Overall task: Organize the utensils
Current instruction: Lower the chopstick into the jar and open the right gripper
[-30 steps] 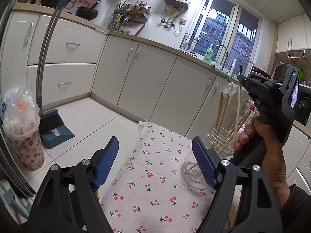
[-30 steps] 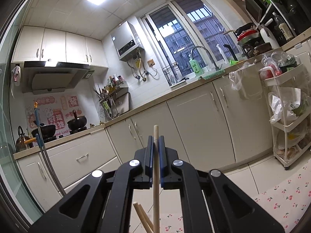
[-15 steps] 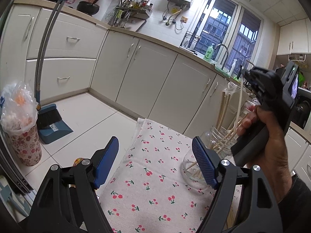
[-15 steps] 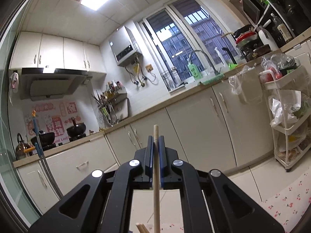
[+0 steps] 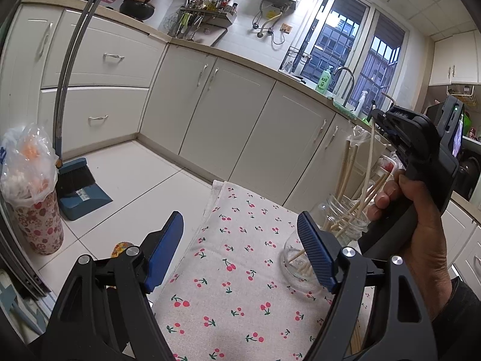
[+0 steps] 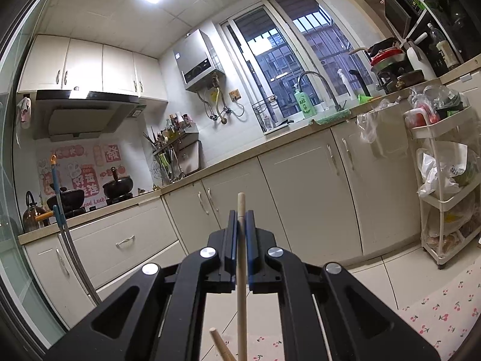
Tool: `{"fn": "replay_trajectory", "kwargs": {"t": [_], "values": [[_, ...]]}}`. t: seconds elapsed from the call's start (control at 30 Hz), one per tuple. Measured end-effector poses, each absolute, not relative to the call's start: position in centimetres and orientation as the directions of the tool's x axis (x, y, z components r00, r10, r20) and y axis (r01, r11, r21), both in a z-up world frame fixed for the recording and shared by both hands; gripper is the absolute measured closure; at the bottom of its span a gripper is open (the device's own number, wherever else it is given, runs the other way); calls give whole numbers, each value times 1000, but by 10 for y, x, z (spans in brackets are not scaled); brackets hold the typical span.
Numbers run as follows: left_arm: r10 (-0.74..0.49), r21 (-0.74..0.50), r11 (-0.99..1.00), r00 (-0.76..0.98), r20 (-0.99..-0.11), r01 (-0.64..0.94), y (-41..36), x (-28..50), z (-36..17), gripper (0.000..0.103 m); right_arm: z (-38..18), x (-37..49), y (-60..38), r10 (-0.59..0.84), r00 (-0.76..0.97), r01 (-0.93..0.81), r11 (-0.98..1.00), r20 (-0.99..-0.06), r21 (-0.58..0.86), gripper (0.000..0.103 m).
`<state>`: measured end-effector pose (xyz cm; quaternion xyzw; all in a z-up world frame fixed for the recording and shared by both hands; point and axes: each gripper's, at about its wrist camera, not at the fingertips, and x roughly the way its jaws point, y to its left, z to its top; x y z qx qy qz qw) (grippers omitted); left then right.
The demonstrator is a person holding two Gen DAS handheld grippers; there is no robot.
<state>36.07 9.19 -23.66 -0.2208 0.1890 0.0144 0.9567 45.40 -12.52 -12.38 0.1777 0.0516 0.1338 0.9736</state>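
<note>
My right gripper is shut on a pale wooden chopstick that stands nearly upright. In the left wrist view the right gripper holds this chopstick above a glass jar with several chopsticks in it, its lower end down inside the jar. The jar stands on a cherry-print cloth. My left gripper is open and empty, low over the cloth to the left of the jar. Another chopstick tip shows under the right gripper.
White cabinets run along the back. A dustpan and broom and a bagged floral bin stand on the floor at left. A white trolley with bags stands at right. More chopsticks lie on the cloth's near right.
The right gripper has risen a little with the chopstick above the jar. The left gripper has drifted slightly and stays open.
</note>
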Motion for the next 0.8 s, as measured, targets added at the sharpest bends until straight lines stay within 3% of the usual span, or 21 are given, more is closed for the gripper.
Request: {"fn": "replay_trajectory", "kwargs": {"t": [0.43,0.8], "values": [[-62,-425,898,922,-383,-116,93,363,-239,28,-122,452,-128,263,964,-236,912,-38,337,97],[-65,-435,892,918,-392,-122,95,366,-240,28,-135,451,-124,297,951,-256,913,-89,318,97]]}}
